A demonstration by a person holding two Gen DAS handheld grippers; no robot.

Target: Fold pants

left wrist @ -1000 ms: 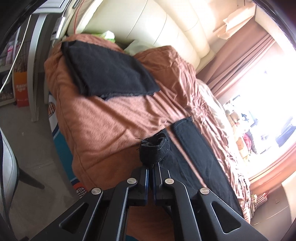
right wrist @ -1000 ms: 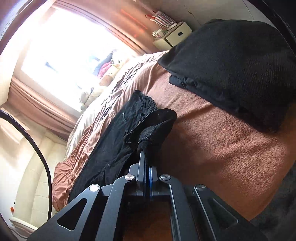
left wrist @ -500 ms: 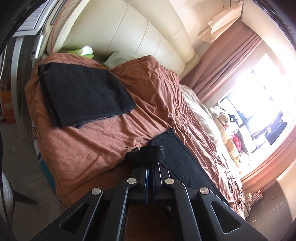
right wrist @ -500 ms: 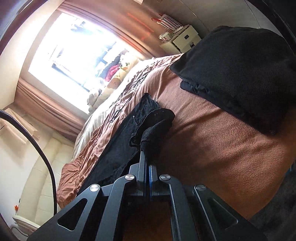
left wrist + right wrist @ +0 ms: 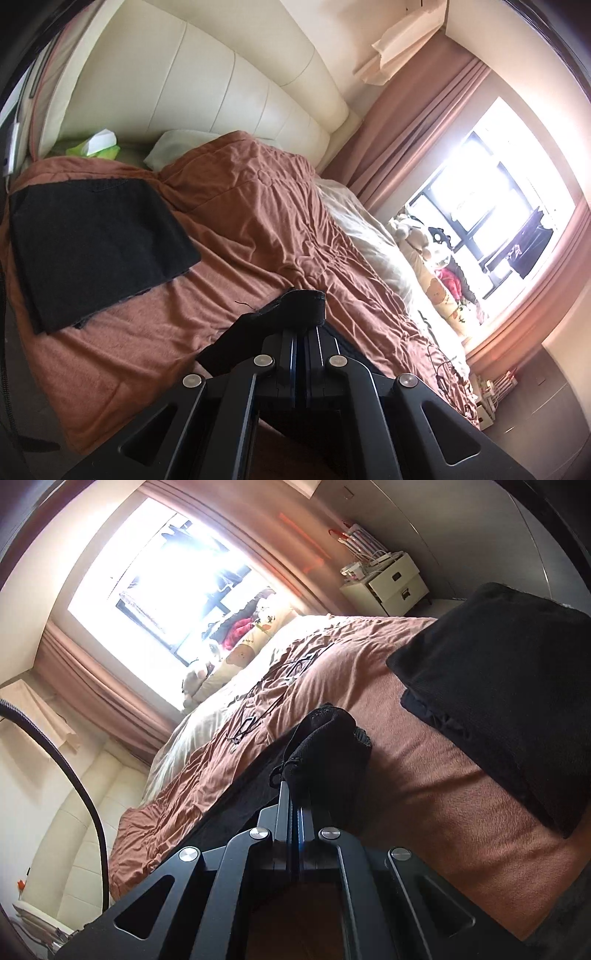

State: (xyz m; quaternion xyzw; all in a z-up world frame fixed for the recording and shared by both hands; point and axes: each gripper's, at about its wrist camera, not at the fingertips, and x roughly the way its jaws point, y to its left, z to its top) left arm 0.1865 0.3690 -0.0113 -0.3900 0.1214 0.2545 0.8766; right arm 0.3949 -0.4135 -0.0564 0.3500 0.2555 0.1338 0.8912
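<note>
You're clamping the black pants (image 5: pixel 295 306) in both tools: left gripper (image 5: pixel 303 332) pinched tight on one bunched edge, right gripper (image 5: pixel 293 794) squeezed on another. Compared with a second ago, both are sitting higher, and the fabric is coming up off the brown bedspread (image 5: pixel 258 221), with less of it lying flat. The rest is trailing below the tools toward the bed. Likely you're lifting it to carry a fold over. A folded dark garment (image 5: pixel 96 243) is lying well apart near the headboard (image 5: pixel 207 81).
</note>
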